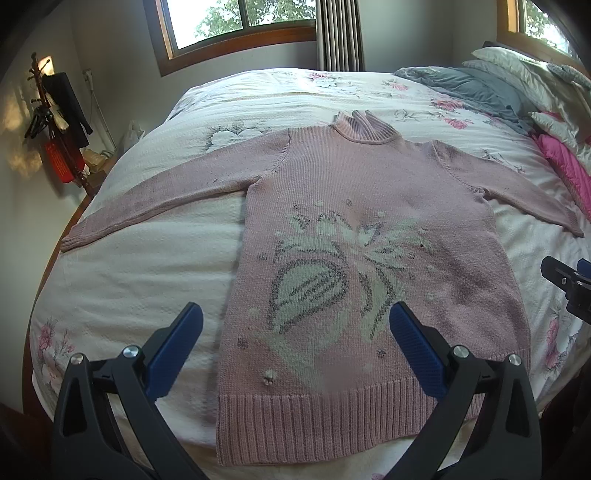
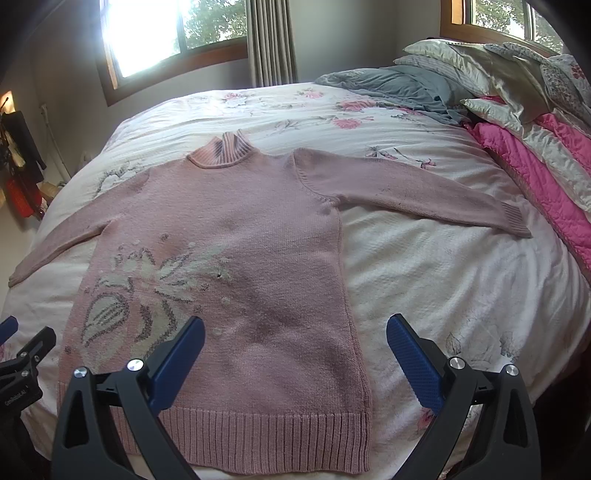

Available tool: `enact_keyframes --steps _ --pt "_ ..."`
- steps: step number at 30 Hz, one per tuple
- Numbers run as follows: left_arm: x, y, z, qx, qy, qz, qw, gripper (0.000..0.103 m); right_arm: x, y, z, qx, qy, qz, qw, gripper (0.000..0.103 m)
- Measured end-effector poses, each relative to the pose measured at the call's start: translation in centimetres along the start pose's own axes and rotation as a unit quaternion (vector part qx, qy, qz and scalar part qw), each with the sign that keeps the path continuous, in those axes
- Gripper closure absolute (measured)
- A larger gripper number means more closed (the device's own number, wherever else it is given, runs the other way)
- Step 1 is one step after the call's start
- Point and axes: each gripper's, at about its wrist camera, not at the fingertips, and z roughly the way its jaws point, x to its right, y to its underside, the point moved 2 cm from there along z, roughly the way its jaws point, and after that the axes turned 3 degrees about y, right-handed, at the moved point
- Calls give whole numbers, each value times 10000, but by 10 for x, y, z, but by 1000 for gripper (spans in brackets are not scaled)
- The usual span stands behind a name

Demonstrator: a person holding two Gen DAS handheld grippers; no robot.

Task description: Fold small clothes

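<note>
On bed (image 1: 147,258): sweater (image 1: 369,221) seemingly unfolded.

A floral bedspread (image 2: 424,258), grey blanket (image 2: 399,86), pink quilt (image 2: 532,173), pillows (image 2: 461,55) and curtained windows (image 2: 147,33).

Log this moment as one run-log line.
stage: pre-fold | sweater: flat on bed, sleeves spread | left tool: open, over hem | right tool: open, over hem

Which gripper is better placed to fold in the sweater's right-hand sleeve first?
The right gripper. It hovers open over the pink sweater near its right edge, with the outstretched right-hand sleeve ahead of it. The left gripper, also open, sits over the hem's left half.
</note>
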Motion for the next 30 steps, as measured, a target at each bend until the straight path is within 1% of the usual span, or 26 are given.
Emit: enact_keyframes --steps 13,16,18,20,21,22,23,25,27,29,30 --pt "0 0 0 0 3 -3 10000 3 0 0 -1 69 -30 22 10000 4" --pt "1 -1 1 6 -6 10 10000 3 1 -1 -2 245 -93 65 9996 4" --pt "2 -2 2 53 -3 51 10000 3 2 -3 -2 326 -105 72 9994 4" --pt "6 -4 6 136 -1 141 9998 3 9 -7 2 276 -59 27 9996 4" --pt "9 -6 9 184 13 184 9997 3 16 -11 6 260 -35 15 9997 4" --pt "13 -9 14 222 56 214 9995 3 26 -16 14 106 60 15 9999 4" --pt "17 -12 20 221 84 221 9995 3 38 -20 25 -163 202 21 9997 4" --pt "29 -23 34 175 225 232 9993 3 70 -37 39 -100 312 162 9993 4" --pt "43 -36 49 157 394 274 9987 3 111 -55 57 -142 543 366 9978 4" --pt "62 -53 67 111 455 298 9985 3 159 -75 78 -274 854 638 9939 4" --pt "71 -61 77 62 455 321 9984 3 180 -84 84 -247 951 764 9922 4"
